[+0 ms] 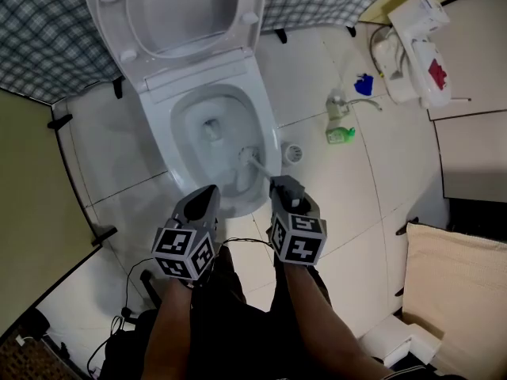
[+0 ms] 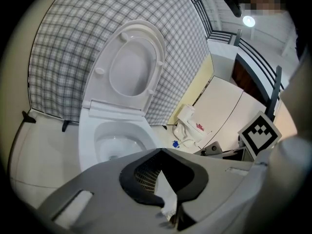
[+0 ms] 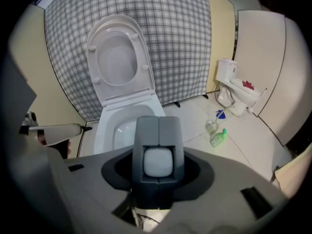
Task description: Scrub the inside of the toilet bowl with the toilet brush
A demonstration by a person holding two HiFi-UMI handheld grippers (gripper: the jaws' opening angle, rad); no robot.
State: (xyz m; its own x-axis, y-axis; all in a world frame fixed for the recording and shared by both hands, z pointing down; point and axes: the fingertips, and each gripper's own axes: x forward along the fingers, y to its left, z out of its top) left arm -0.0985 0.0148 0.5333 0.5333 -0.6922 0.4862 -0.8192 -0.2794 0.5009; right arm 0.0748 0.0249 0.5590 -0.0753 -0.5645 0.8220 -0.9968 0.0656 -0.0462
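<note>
One toilet brush [image 1: 253, 161] slants down into bowl [image 1: 184, 125].

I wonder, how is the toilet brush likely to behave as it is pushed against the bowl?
The toilet brush has a thin white handle, so it probably feels light and may flex slightly. Its head, low in the toilet bowl, would likely slide on the glossy surface.

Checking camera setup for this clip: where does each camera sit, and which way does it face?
Head view: on the person's head, looking steeply down at the toilet bowl and toilet brush; forearms, left tongs and right tongs show.
Left gripper view: on the left tongs, facing bowl and raised lid; its grey body shows.
Right gripper view: on the right tongs, facing the bowl; its jaws grip the brush handle.
All three share bowl and lid.
</note>
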